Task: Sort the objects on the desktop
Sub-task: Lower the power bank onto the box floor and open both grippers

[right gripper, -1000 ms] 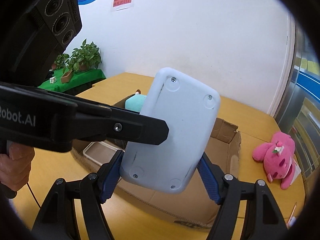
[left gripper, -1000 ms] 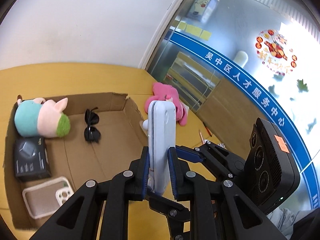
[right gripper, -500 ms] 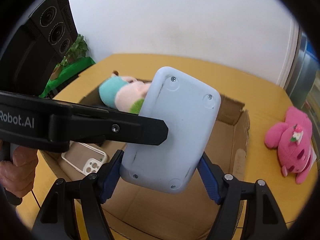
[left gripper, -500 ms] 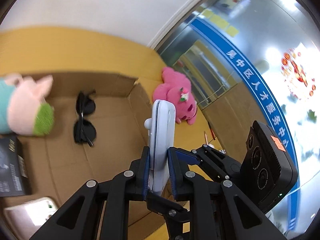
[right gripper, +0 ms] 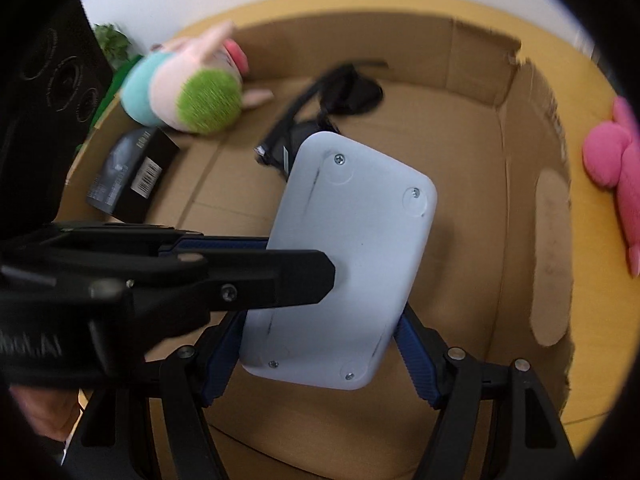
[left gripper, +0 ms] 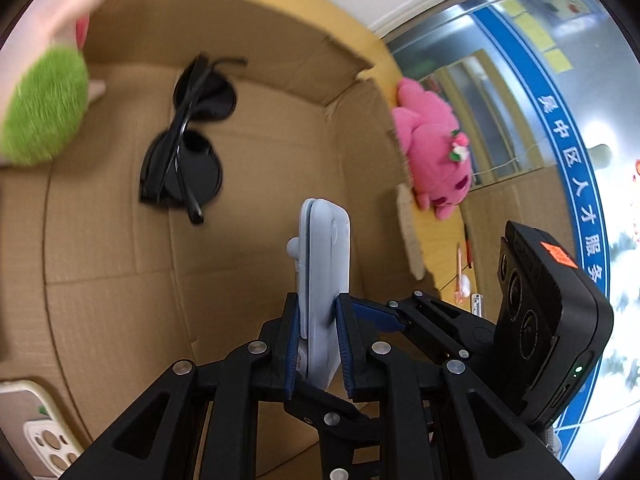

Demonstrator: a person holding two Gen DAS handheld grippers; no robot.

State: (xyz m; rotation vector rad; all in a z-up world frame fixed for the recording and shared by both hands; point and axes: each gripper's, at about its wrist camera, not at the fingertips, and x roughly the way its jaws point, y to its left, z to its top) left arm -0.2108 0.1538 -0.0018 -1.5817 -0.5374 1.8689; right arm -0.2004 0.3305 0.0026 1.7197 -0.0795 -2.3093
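Note:
A flat pale blue device (left gripper: 324, 276) with a screwed back plate (right gripper: 348, 264) hangs over the floor of an open cardboard box (left gripper: 248, 148). My left gripper (left gripper: 318, 344) is shut on its thin faces. My right gripper (right gripper: 320, 356) is shut on its long edges. Both hold it above the box's right half (right gripper: 460, 208). Black sunglasses (left gripper: 184, 156) lie in the box just beyond it and show in the right wrist view (right gripper: 320, 112) too.
In the box are a pig plush with a green snout (right gripper: 188, 92), a black carton (right gripper: 132, 176) and a phone case (left gripper: 44, 436). A pink plush (left gripper: 436, 156) lies on the yellow table (left gripper: 444, 248) right of the box, with pens (left gripper: 464, 268) nearby.
Both grippers have moved forward and down with the pale blue device, from in front of the box to over its inside. The box contents have not shifted.

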